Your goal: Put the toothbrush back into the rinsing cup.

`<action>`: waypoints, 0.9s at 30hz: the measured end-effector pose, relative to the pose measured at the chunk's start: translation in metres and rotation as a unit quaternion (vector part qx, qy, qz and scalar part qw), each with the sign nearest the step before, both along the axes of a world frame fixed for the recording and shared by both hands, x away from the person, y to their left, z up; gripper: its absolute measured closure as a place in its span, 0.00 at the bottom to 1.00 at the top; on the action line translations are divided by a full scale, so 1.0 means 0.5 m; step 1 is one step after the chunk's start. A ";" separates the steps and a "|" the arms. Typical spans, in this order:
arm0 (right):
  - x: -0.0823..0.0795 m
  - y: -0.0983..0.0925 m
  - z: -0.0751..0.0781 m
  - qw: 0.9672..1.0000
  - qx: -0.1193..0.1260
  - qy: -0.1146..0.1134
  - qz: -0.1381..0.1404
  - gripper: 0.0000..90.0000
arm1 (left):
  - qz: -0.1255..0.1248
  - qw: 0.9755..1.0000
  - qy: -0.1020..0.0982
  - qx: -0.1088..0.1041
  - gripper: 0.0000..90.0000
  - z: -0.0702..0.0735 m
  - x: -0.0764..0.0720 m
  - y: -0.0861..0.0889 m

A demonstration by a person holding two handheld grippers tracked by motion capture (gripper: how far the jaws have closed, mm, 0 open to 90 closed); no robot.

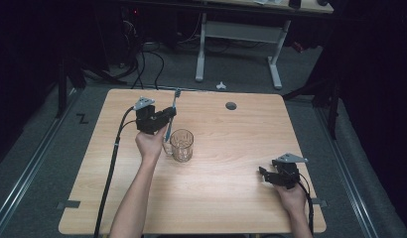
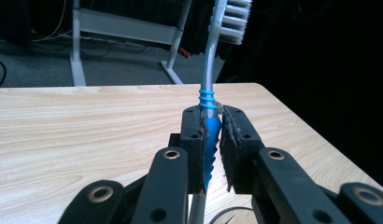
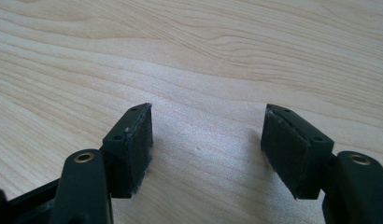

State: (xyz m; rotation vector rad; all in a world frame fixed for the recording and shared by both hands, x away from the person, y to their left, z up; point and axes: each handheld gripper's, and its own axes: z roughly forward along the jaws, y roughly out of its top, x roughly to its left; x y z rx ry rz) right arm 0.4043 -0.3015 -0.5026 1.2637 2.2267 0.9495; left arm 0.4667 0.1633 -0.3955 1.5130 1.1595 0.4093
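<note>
Dark surroundings frame a pale wood-grain bench (image 1: 216, 198) with a small round hole near its far edge; cables and a white-legged desk sit on the floor beyond.

Your left gripper (image 2: 212, 140) has its fingers clamped on the blue ribbed grip section of a slim blue-and-clear plastic toothbrush (image 2: 209, 100). The brush stands roughly upright, bristle head uppermost and tilted slightly away. In the high view the left gripper (image 1: 164, 115) holds it just beside and above a clear glass mug with a handle (image 1: 181, 145), which stands near the middle of the bench. Whether the lower end of the handle touches the mug cannot be told.

Your right gripper (image 3: 206, 144) rests low over bare bench at the near right, fingers (image 3: 133, 140) apart with nothing between them.

Assessment: the toothbrush is light and fairly stiff, though the thin neck will flex. The ribbed section is the correct hold; smooth clear plastic would likely slip. The mug is rigid, fragile and could tip if the handle is knocked
</note>
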 end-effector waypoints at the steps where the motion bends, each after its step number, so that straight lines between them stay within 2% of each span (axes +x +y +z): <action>1: 0.000 0.000 0.000 1.000 0.000 0.000 0.000 0.38 | 0.000 1.000 0.000 0.003 0.88 0.000 -0.001 0.000; 27: 0.000 0.000 0.000 1.000 -0.001 0.000 0.000 0.38 | -0.003 0.999 0.006 0.045 0.88 0.019 -0.030 0.007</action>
